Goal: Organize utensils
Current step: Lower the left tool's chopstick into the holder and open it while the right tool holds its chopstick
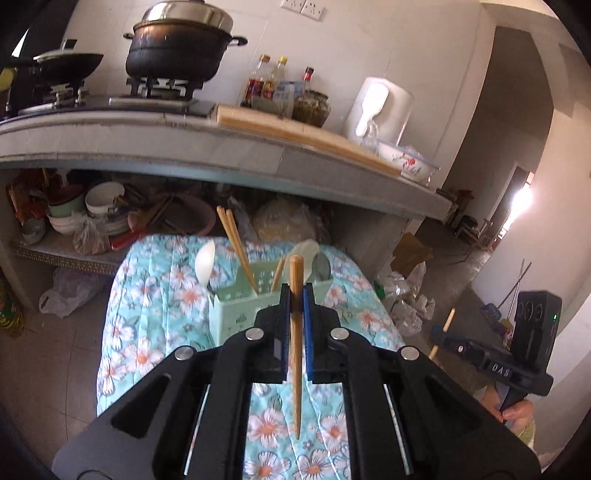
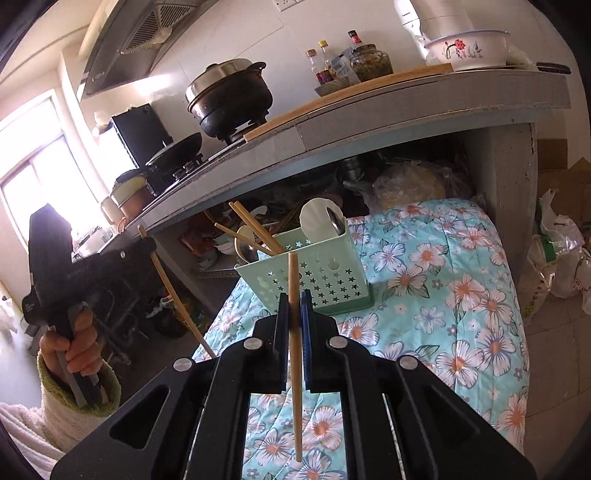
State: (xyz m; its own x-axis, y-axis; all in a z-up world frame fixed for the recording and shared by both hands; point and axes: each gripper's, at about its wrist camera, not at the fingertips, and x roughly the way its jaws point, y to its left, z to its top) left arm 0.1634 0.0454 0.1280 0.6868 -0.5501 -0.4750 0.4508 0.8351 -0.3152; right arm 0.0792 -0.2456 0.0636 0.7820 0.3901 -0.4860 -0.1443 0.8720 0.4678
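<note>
Two grippers, left gripper point(image 1: 295, 295) and right gripper point(image 2: 295, 301), each clamped one chopstick point(image 1: 295, 332); next, lowering both into the holder point(image 1: 236, 306) at twelve o'clock.

Pale wooden chopstick point(image 1: 295, 332), smooth and matt. Mint plastic holder point(image 2: 314, 273), star-punched, faintly glossy. Quilted floral cloth point(image 2: 443, 295), soft and matt. Matt black plastic hand-held gripper point(image 1: 295, 295), blue pads. Rough grey concrete surface point(image 1: 184, 144). Shiny steel lid point(image 1: 188, 14).
</note>
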